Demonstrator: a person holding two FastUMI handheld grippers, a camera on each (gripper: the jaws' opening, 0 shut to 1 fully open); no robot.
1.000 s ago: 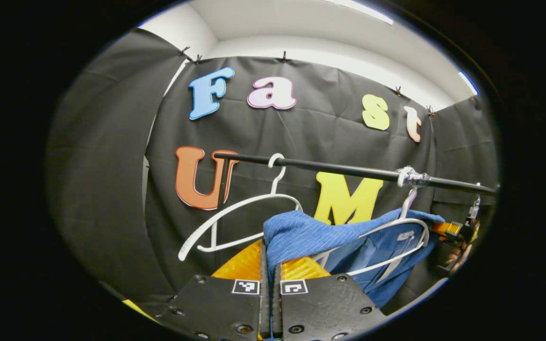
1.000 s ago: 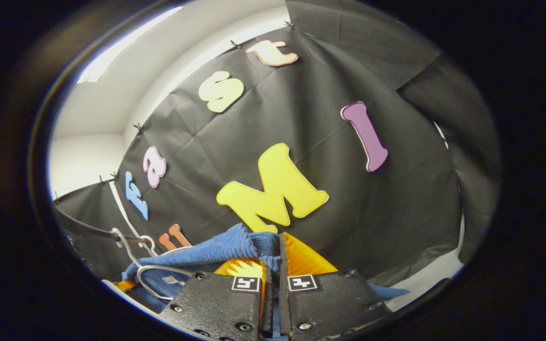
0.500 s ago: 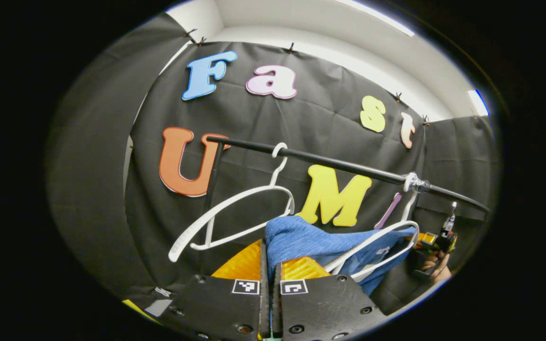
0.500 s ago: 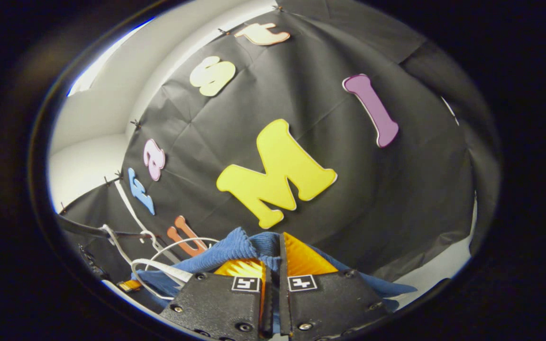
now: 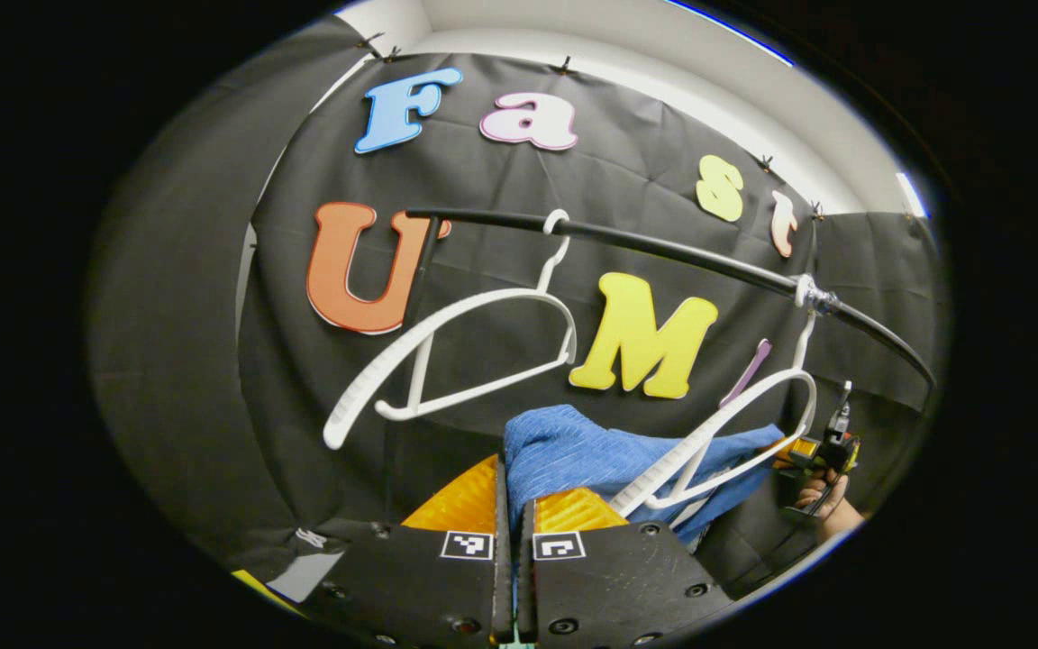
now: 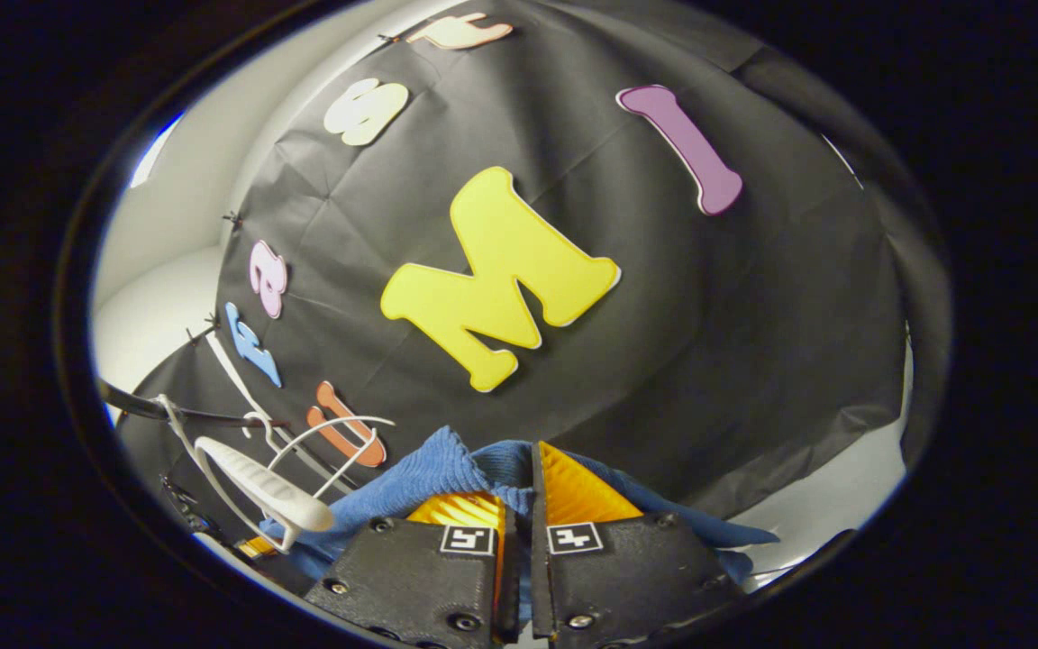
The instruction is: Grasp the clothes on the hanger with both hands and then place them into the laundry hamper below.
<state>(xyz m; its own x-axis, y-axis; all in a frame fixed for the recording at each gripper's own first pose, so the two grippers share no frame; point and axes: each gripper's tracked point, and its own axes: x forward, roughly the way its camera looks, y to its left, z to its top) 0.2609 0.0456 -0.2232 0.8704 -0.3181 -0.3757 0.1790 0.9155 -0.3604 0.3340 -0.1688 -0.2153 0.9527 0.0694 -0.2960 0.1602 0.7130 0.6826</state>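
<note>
No legible text; claw (image 5: 512, 505) markers coded squares only.

Left gripper (image 5: 513, 505) and right gripper (image 6: 519, 491): textured black housings with screws, each carrying two square black-and-white markers.

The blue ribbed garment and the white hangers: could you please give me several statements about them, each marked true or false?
1. The left gripper is shut on the blue ribbed garment. True.
2. The right gripper is open. False: it is shut on the garment.
3. Two white plastic hangers hang on the black rail. True.
4. The garment is draped over the leftward hanger. False: that hanger is bare.
</note>
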